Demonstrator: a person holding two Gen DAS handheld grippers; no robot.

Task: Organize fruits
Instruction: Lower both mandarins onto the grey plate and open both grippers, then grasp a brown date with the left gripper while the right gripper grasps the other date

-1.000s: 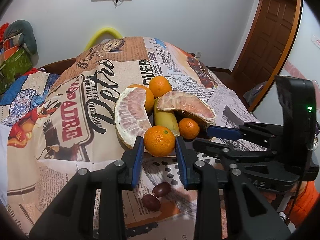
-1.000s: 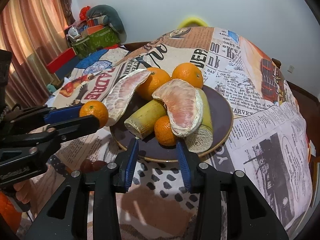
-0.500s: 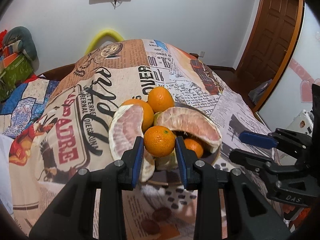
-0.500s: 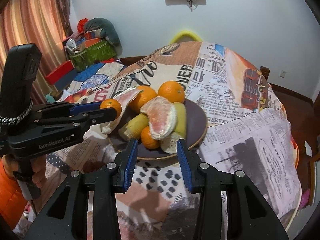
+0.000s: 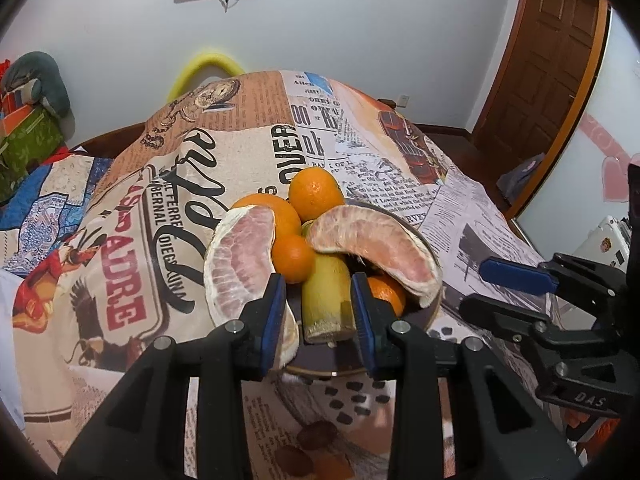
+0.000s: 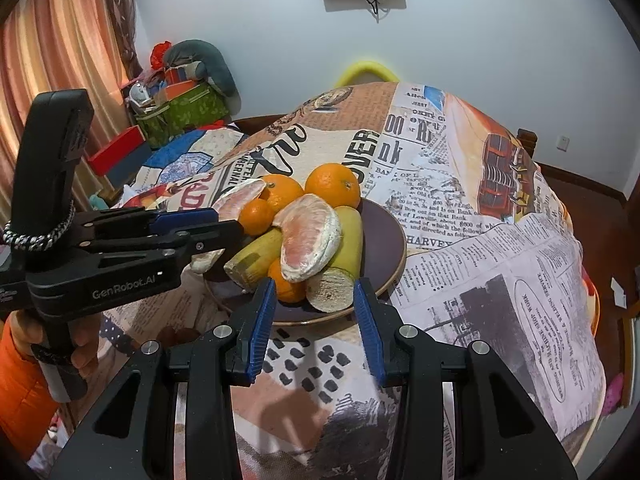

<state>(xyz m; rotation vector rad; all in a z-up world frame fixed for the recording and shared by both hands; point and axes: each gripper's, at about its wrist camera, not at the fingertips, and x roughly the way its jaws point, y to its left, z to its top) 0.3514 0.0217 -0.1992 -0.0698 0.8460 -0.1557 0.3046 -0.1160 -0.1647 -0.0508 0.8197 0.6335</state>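
Orange and small, the mandarin [image 5: 294,258] sits high on the heap just ahead of the left gripper [image 5: 316,304], wedged between a pomelo segment [image 5: 240,264] and a larger orange [image 5: 268,212]. The left gripper's jaws stand at a narrow gap with nothing between them; the right gripper [image 6: 314,304] is also empty at a narrow gap, hovering just short of the near rim of the dark plate [image 6: 384,236].

The perch looks poor: I judge that a nudge from the left gripper's tip could roll the mandarin off the pile, or tip the pomelo segment, which already hangs past the plate's rim beside the left finger. The 2nd pomelo segment [image 5: 380,248] only leans across a cut yellow stalk [image 5: 326,300] and could slide as well.

2 dark dates [image 5: 316,436] lie on the table's cloth [image 6: 500,264] beneath the left gripper, off the plate. Bare cloth opens to the right of the right gripper, where the table's edge [image 6: 592,360] falls away. Both grippers sit near each other, so a crossing move risks a knock.
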